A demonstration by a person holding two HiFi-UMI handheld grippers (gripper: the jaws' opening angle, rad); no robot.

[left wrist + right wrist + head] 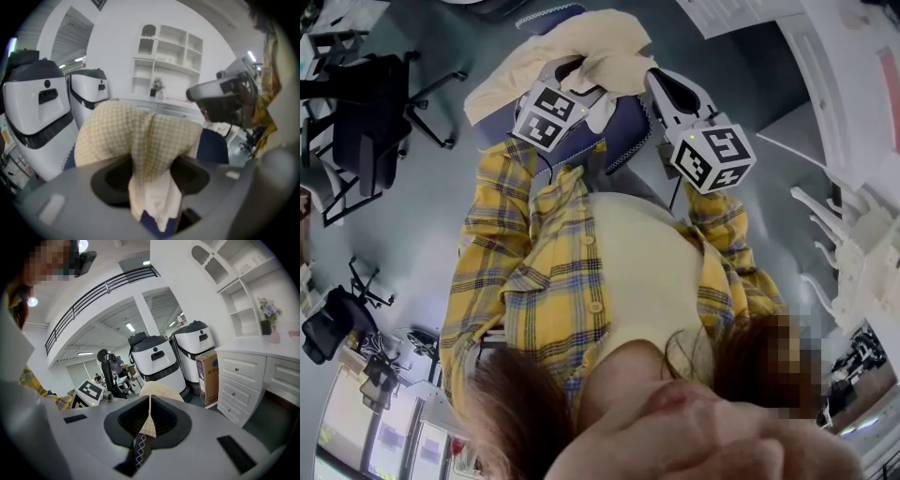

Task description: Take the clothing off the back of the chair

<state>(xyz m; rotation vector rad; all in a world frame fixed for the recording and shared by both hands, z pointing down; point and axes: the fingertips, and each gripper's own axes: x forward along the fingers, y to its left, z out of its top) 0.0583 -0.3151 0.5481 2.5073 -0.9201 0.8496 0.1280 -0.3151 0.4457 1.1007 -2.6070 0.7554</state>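
A cream, finely checked garment (572,47) hangs over the blue chair back (623,131) in front of me. In the head view my left gripper (581,82) reaches into the cloth from the left and my right gripper (656,82) meets it at the right side. In the left gripper view a bunched fold of the garment (136,131) is squeezed between the pads of my left gripper (150,180). My right gripper (149,420) is shut on a thin edge of the same garment (161,391), together with a strip of dark blue patterned fabric (139,448).
Black office chairs (366,112) stand on the floor to the left. White furniture (853,234) lies to the right. Beyond the chair are white, black-trimmed machines (42,117), a white shelf unit (164,61), a cardboard box (208,376) and white drawers (253,376).
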